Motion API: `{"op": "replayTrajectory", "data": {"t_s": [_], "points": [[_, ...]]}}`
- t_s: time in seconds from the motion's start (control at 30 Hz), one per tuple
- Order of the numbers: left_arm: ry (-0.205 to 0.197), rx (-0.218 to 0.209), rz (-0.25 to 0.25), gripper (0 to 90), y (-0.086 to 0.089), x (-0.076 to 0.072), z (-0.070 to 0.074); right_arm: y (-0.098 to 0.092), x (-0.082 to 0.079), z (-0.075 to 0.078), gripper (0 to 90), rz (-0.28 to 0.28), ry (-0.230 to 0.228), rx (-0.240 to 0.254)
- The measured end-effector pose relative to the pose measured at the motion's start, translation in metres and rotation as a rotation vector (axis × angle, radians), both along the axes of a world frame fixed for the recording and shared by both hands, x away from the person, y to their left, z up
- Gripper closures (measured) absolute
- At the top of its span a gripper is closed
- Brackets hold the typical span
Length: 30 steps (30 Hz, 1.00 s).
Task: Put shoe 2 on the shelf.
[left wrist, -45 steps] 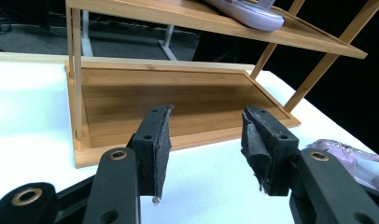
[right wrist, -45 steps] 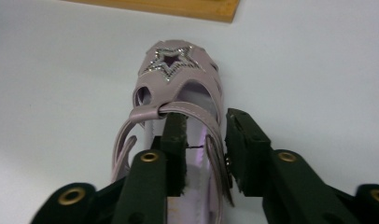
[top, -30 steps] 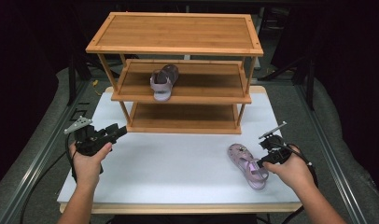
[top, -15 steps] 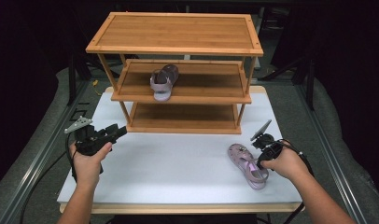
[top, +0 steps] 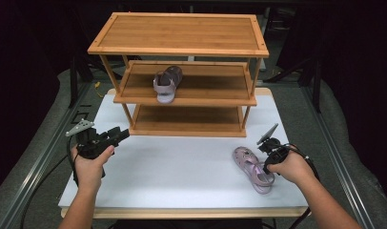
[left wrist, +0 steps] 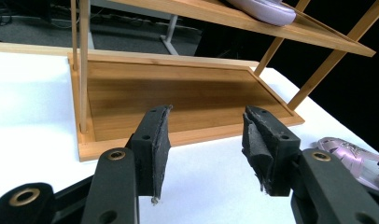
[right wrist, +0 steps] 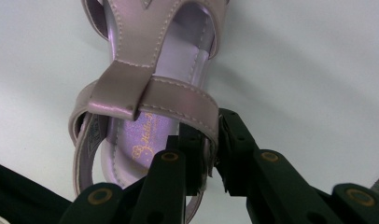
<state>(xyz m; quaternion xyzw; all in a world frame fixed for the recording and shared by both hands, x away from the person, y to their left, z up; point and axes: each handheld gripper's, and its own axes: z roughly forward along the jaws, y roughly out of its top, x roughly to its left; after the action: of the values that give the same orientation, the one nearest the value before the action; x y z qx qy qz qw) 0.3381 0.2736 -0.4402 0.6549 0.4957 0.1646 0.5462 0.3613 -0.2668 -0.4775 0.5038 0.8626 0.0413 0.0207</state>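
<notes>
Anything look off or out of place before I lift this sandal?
One thing: the left tongs' pads are frayed, with loose threads along their edges. Otherwise nothing stands out. One sandal sits on the rack's middle shelf; the other sandal lies flat on the table, its heel side pinched by the right tongs.

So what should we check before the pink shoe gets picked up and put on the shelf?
1. Right gripper around the sandal on the table: ok, its fingers have just been closing, one inside and one outside the heel strap.
2. Grip firm enough to lift: cannot tell, only a thin strap sits between the fingers.
3. Room on the middle shelf beside the other sandal: ok, bare wood to its right.
4. Bottom shelf free: ok.
5. Left gripper out of the way: ok, open, at the table's left side.
6. White table top between sandal and rack: ok.
</notes>
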Motion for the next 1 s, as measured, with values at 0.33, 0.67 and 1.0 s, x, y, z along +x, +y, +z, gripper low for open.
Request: {"op": "replayTrajectory", "data": {"t_s": [0.33,0.67,1.0], "points": [[0.006,0.0,-0.001,50.8,0.0004,0.001,-0.0015,0.0002,0.0002,0.0008,80.4,0.001,0.014,-0.002],[0.007,-0.001,0.003,50.8,0.0012,0.0013,-0.0018,0.0037,-0.0004,0.0001,81.9,0.022,0.0,-0.011],[0.008,-0.004,0.005,50.8,0.0024,0.0015,-0.0019,0.0025,-0.0069,0.002,82.9,0.011,-0.044,0.014]]}}
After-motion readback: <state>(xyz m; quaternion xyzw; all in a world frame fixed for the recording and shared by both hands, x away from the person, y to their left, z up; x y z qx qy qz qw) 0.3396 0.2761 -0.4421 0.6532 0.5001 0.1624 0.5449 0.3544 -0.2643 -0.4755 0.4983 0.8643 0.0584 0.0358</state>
